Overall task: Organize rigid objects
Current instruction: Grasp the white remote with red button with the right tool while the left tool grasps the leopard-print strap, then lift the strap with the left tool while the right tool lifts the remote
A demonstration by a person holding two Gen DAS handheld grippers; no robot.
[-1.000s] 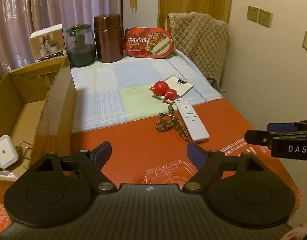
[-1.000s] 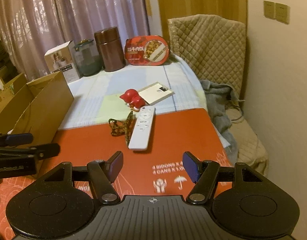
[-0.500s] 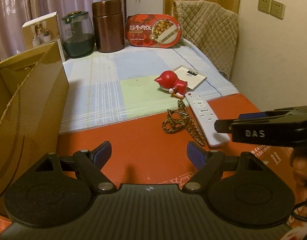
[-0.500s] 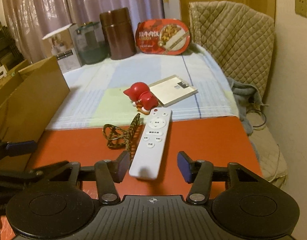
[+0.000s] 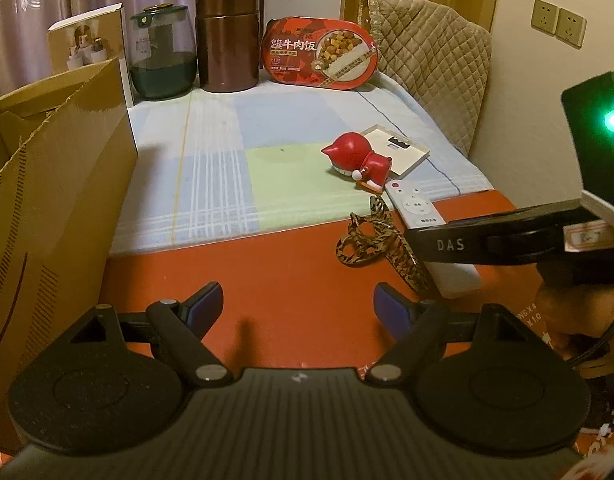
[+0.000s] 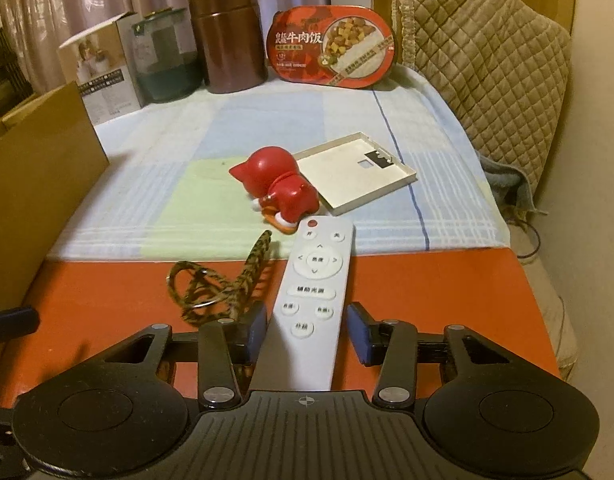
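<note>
A white remote [image 6: 315, 292] lies on the red table top, its near end between the open fingers of my right gripper [image 6: 307, 330], which straddles it without closing. It also shows in the left wrist view [image 5: 415, 206], partly behind the right gripper's body. A leopard-print strap [image 6: 211, 292] lies left of the remote. A red cat figurine [image 6: 281, 188] and a flat white tray [image 6: 355, 176] lie on the checked cloth beyond. My left gripper [image 5: 297, 308] is open and empty above the red top, beside the cardboard box [image 5: 47, 208].
At the back stand a white carton [image 6: 103, 68], a glass jar [image 6: 165, 60], a brown canister [image 6: 229, 36] and a red meal box [image 6: 335, 50]. A quilted chair back [image 6: 487, 64] is at right. The table's right edge drops off by the wall.
My right gripper has moved forward and down so its fingers now straddle the remote's near end. My left gripper has shifted right, away from the box's opening.
</note>
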